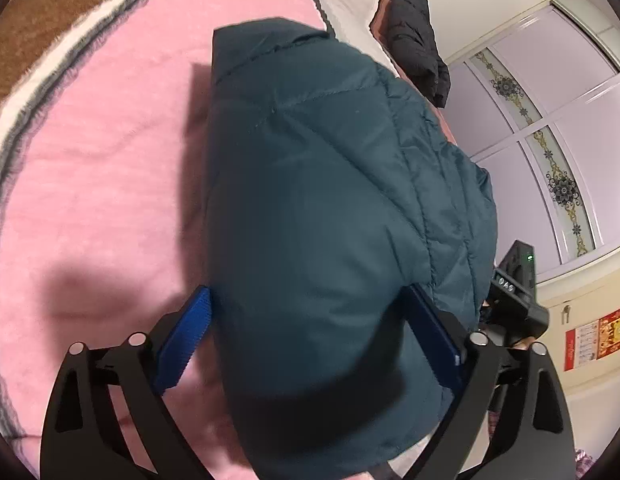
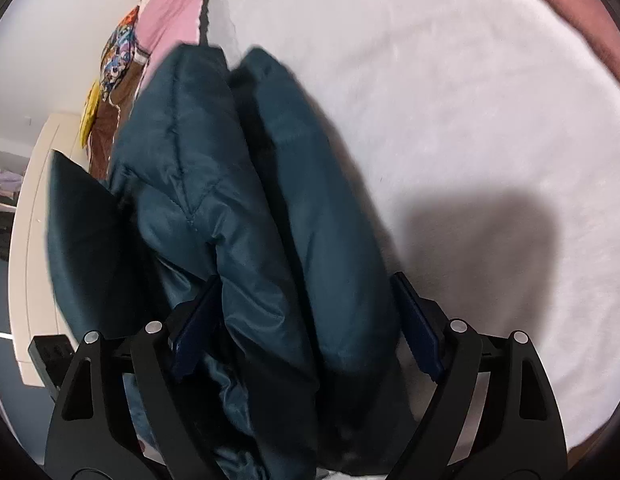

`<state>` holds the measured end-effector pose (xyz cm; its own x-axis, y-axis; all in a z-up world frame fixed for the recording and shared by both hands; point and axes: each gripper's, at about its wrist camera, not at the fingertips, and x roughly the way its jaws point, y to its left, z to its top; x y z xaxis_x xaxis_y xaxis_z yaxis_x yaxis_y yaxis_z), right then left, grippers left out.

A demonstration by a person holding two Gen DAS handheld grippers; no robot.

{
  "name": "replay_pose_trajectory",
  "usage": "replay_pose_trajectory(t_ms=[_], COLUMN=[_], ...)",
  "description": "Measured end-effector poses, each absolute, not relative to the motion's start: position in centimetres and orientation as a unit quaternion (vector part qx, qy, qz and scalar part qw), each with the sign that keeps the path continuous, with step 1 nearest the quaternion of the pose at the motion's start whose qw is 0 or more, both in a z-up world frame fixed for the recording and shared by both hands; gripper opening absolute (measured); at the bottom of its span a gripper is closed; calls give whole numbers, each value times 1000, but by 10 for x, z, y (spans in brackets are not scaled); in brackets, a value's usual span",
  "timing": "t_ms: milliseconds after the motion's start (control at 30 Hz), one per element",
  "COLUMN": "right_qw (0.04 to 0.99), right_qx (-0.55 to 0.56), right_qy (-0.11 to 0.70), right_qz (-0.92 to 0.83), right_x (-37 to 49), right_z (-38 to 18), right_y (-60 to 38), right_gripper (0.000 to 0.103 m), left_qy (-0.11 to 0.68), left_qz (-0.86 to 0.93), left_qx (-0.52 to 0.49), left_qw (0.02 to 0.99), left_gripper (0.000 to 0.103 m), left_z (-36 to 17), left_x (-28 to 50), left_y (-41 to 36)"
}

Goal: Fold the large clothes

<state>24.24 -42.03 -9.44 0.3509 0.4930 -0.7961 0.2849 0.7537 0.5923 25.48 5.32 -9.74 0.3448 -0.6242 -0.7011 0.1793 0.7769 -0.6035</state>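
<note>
Found folded lengthwise into a thick bundle: teal quilted puffer jacket (image 1: pixel 318 200), lying on the bed across the seam between pink fleece blanket (image 1: pixel 110 160) and white fleece blanket (image 2: pixel 450 120). Judged to be laid there for a soft, broad surface on which to fold bulky padding.

Left of the jacket, as seen from the left wrist: pink blanket only. Beyond the jacket's far end: black padded garment (image 1: pixel 414 40), well apart, probably awaiting its turn.

Straddling the jacket's near end: left gripper (image 1: pixel 308 292), jaws spread wide, padding filling the whole gap. Both blue pads (image 1: pixel 186 344) at the fabric's edges; impossible to tell whether pressing or merely alongside. Wide stance apparently needed to take in the doubled layers.

Straddling the same bundle from the other side: right gripper (image 2: pixel 306 280), jaws apart, no clamp on the cloth, two padded lobes lying loose between them. Read as a let-go posture, with the fold left to settle under its own weight.

Risk noted: springy filling, likely to puff open again without pressing flat.
</note>
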Motion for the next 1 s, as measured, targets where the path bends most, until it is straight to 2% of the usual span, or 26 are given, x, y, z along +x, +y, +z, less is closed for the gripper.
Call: replay_pose_trajectory(t_ms=[67, 167, 233, 267, 300, 333, 433, 733, 1000], right_qw=[739, 735, 741, 746, 746, 748, 764, 790, 814], right_qx=[358, 371, 366, 359, 368, 368, 347, 306, 248], right_qy=[566, 559, 553, 550, 542, 538, 531, 506, 499], right_qz=[75, 98, 102, 107, 122, 121, 118, 159, 162], right_x=[244, 245, 239, 237, 234, 233, 230, 259, 303], right_z=[-101, -102, -98, -95, -92, -90, -82, -52, -60], right_y=[-418, -414, -416, -415, -415, -413, -401, -325, -261], right_gripper=[74, 52, 44, 32, 27, 27, 24, 21, 21], left_qy=[519, 521, 513, 506, 499, 493, 469, 424, 418], left_qz=[-263, -273, -274, -274, -273, -272, -270, -210, -174], left_qx=[-228, -240, -231, -220, -209, -200, -169, -137, -153], left_qw=[781, 772, 780, 788, 795, 802, 824, 870, 878], left_gripper=[95, 92, 80, 76, 70, 64, 55, 53, 54], left_z=[-104, -109, -104, -100, -96, -92, -77, -45, -53], left_x=[260, 265, 263, 259, 257, 256, 256, 293, 330], left_y=[52, 50, 48, 46, 45, 43, 46, 102, 155])
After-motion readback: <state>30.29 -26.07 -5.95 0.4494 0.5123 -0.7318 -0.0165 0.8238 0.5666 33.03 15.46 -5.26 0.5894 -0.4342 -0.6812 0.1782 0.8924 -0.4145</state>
